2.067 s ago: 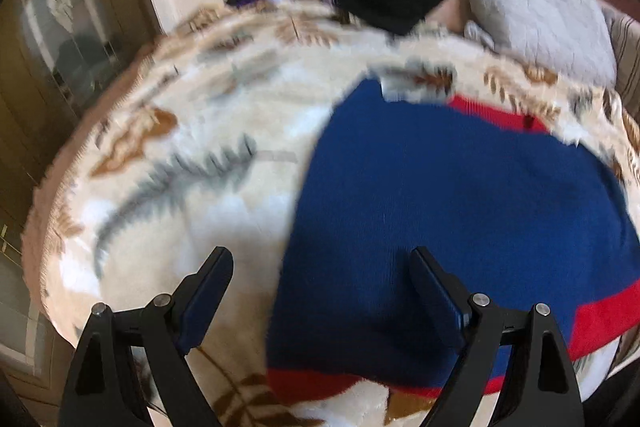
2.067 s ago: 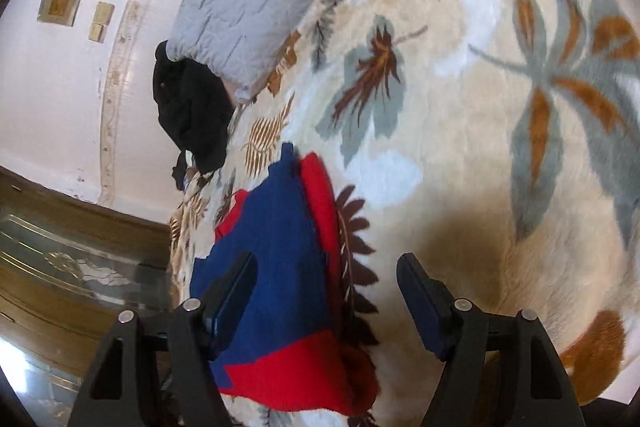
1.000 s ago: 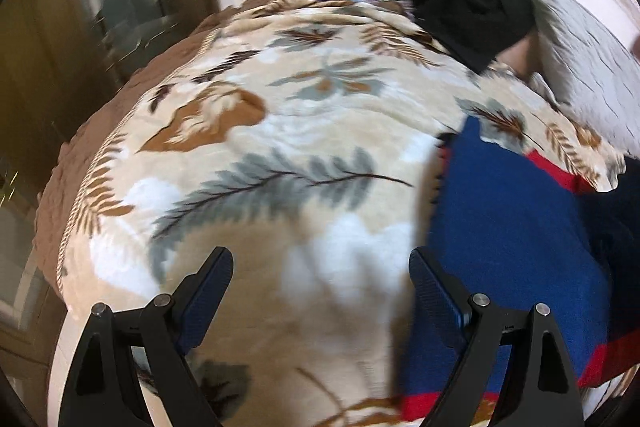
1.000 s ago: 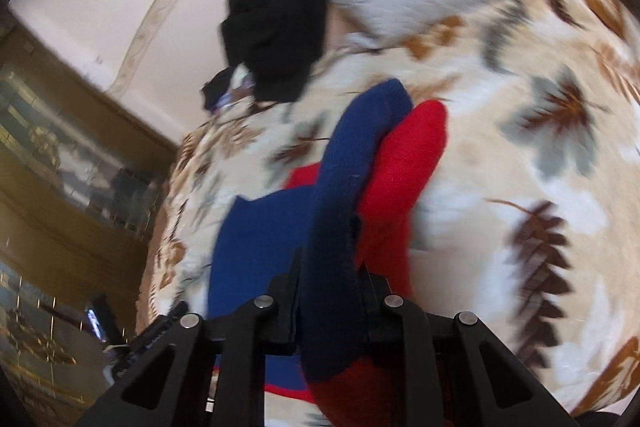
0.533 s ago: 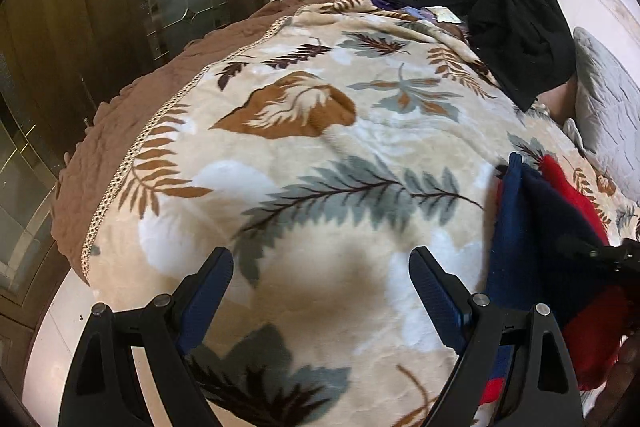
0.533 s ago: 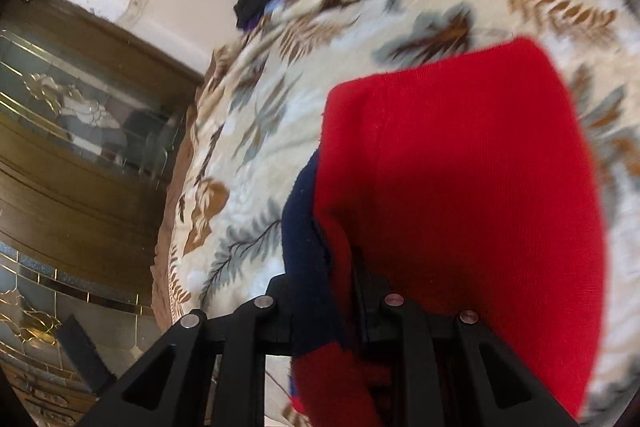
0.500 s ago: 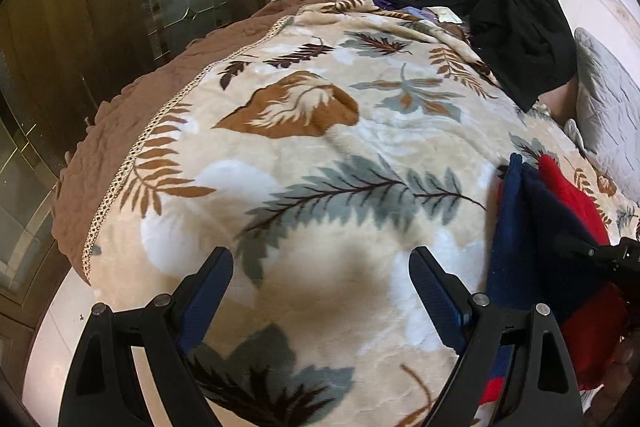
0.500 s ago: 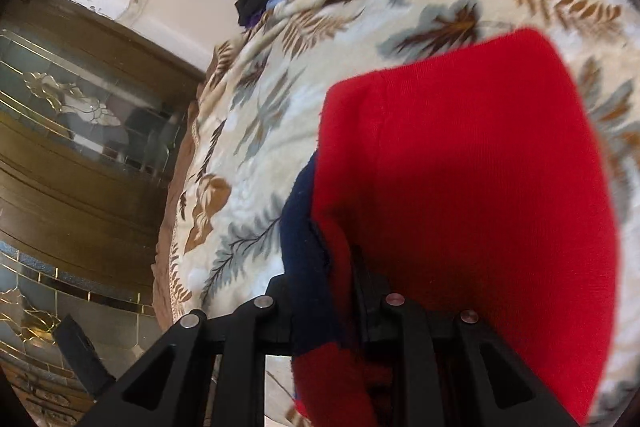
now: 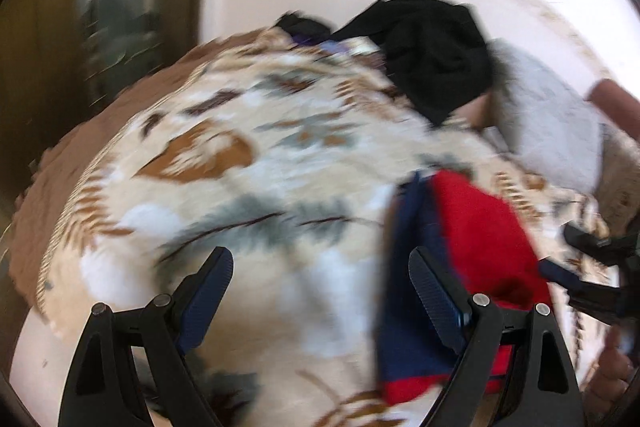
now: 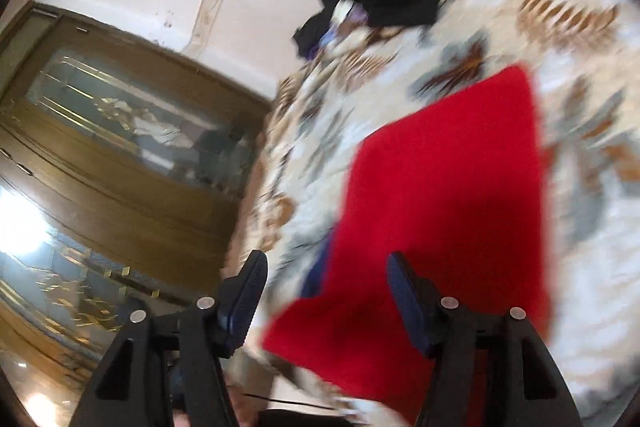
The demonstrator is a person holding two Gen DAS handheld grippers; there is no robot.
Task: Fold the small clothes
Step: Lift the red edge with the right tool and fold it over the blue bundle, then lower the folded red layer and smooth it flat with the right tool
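Observation:
A small knit garment (image 9: 480, 227) lies on the leaf-patterned blanket (image 9: 248, 195), folded so its red side faces up over a blue layer (image 9: 408, 291). My left gripper (image 9: 320, 279) is open and empty, hovering over bare blanket just left of the garment. In the right wrist view the red cloth (image 10: 440, 187) lies flat. My right gripper (image 10: 328, 267) is above its near left edge with its jaws opening, and the pads are clear of the cloth. That gripper's fingers (image 9: 580, 259) also show at the right edge of the left wrist view.
A black heap of clothes (image 9: 432, 67) and a grey pillow (image 9: 552, 131) lie at the far end of the bed by the white wall. A wooden cabinet with glass doors (image 10: 120, 155) stands along the bed's left side. A hand (image 9: 608, 367) shows low on the right.
The right gripper carried the pinched fold over the garment, laid the red side on top and released it, its jaws spreading. The left gripper lifted and tilted, staying open.

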